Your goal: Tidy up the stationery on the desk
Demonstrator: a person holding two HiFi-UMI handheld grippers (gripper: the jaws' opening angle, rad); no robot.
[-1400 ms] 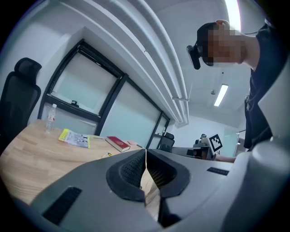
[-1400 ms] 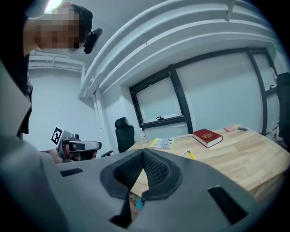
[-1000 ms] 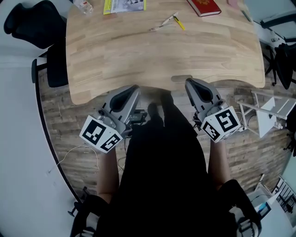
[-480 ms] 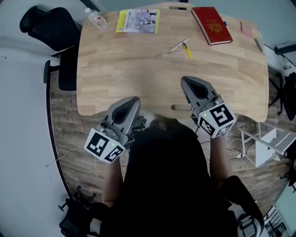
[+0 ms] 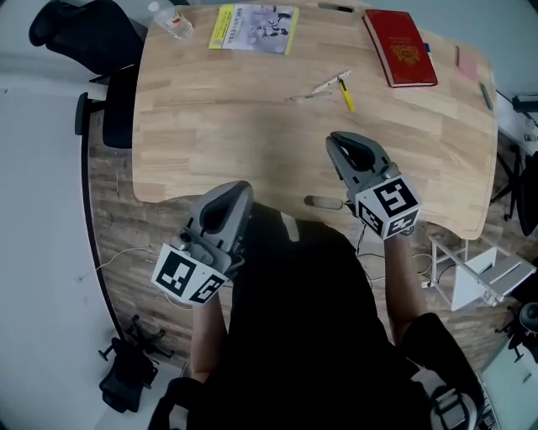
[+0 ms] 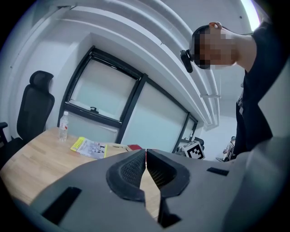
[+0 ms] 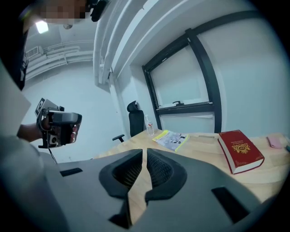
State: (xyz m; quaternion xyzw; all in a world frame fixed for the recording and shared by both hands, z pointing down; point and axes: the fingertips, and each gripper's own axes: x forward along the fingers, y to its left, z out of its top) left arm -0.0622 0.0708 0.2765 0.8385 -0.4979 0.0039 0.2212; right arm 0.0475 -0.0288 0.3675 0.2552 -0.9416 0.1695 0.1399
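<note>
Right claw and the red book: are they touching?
Apart. The head view shows bare desk between the right claw and the red book.

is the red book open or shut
Shut: the red book lies flat on the desk, cover up with its gold emblem showing, no pages spread.

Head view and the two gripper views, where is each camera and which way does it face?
Head view: on the person's head, looking down at the desk; shows left tongs, right tongs, torso.
Left gripper view: on the left tongs, looking along shut jaws across the desk to windows; torso at right.
Right gripper view: on the right tongs, looking along shut jaws toward the red book; left tongs at left.
Shared: all show the yellow booklet.
</note>
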